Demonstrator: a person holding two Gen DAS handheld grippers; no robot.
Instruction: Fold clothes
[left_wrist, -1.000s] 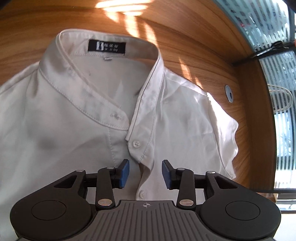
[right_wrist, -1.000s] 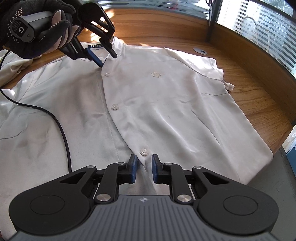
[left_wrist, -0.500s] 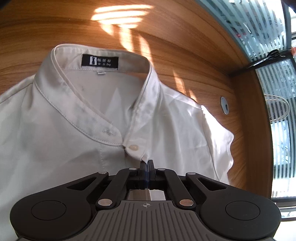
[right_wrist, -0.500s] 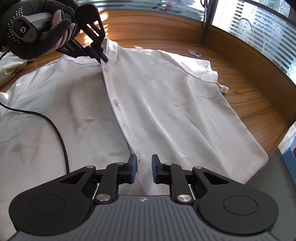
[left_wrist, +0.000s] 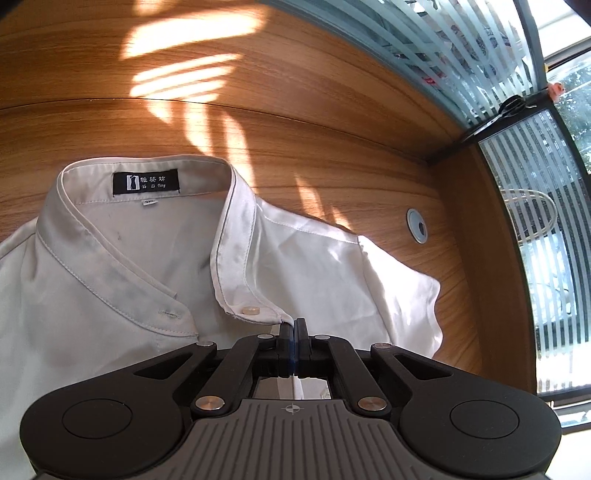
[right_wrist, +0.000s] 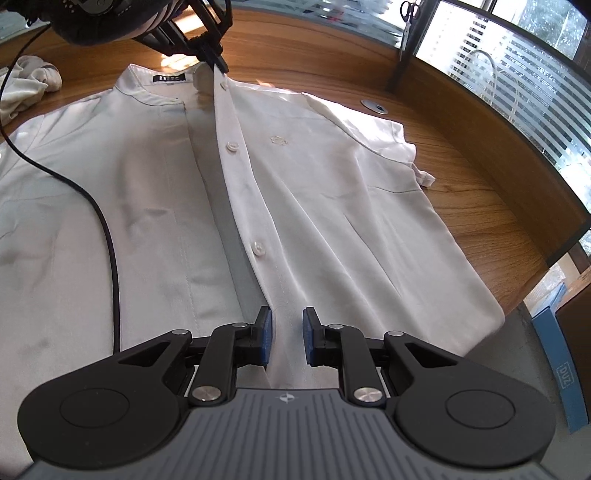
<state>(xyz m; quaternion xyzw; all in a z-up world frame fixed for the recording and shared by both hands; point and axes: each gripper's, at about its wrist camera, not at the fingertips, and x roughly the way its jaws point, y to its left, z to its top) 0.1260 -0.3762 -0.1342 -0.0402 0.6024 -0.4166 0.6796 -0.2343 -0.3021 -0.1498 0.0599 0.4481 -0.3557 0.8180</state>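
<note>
A white short-sleeved shirt (right_wrist: 332, 177) lies face up on the wooden table (right_wrist: 480, 192), collar far, front open. In the left wrist view the shirt (left_wrist: 110, 295) shows its collar and black label. My left gripper (left_wrist: 294, 328) is shut on the button placket just below the collar button and lifts that edge; it also shows in the right wrist view (right_wrist: 218, 64). My right gripper (right_wrist: 285, 332) is open, its blue pads on either side of the placket's lower end near the hem.
A black cable (right_wrist: 107, 229) runs across the shirt's left panel. Another crumpled white garment (right_wrist: 26, 85) lies at the far left. A round grommet (right_wrist: 375, 106) sits in the table beyond the right sleeve. Window blinds and a wooden ledge bound the right side. A blue box (right_wrist: 561, 365) stands near right.
My left gripper closed on the placket below the collar and pulled it up and to the right, opening the shirt front. My right gripper stayed open at the lower placket.
</note>
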